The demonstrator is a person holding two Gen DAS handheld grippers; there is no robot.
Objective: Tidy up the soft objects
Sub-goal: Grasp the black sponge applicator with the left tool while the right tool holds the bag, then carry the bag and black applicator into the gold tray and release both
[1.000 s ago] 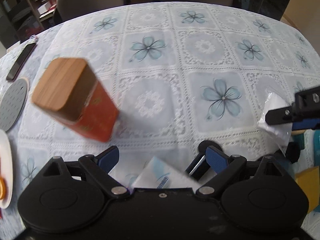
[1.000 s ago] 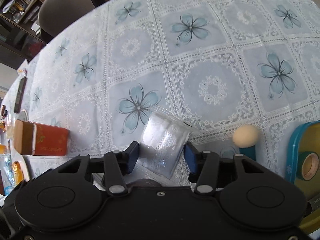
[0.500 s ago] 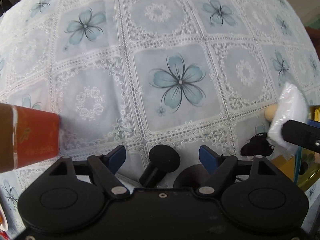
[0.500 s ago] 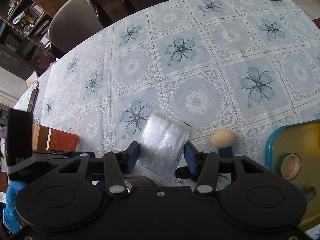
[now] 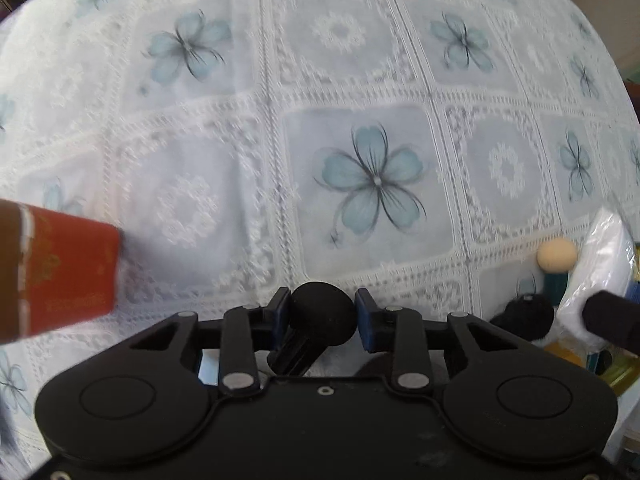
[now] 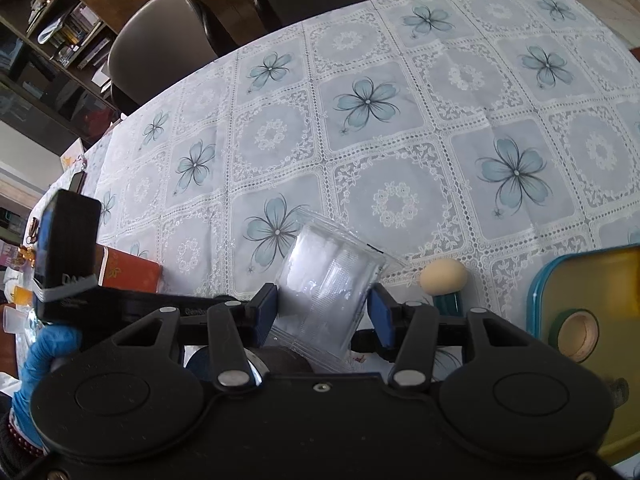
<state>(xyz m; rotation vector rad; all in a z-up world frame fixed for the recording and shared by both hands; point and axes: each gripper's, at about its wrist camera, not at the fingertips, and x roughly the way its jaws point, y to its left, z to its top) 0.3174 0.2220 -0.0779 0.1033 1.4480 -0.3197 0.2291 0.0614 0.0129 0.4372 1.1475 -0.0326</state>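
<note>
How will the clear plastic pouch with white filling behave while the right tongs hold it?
The pouch probably is light and floppy: its film looks thin and crinkled, and it bulges between the right tongs. Its glossy surface may slip. The free top edge likely sags if tilted.

The left gripper [image 5: 322,314] has just closed its blue jaws onto a black foam ball on a stem [image 5: 322,312]. Beyond it lies the flowered lace tabletop [image 5: 368,184]. At the left edge sits a blurred red box [image 5: 64,268], perhaps a tin. At the right stand a beige ball on a teal stem [image 5: 557,253], a dark fluffy ball [image 5: 526,316] and a white packet [image 5: 600,268].
</note>
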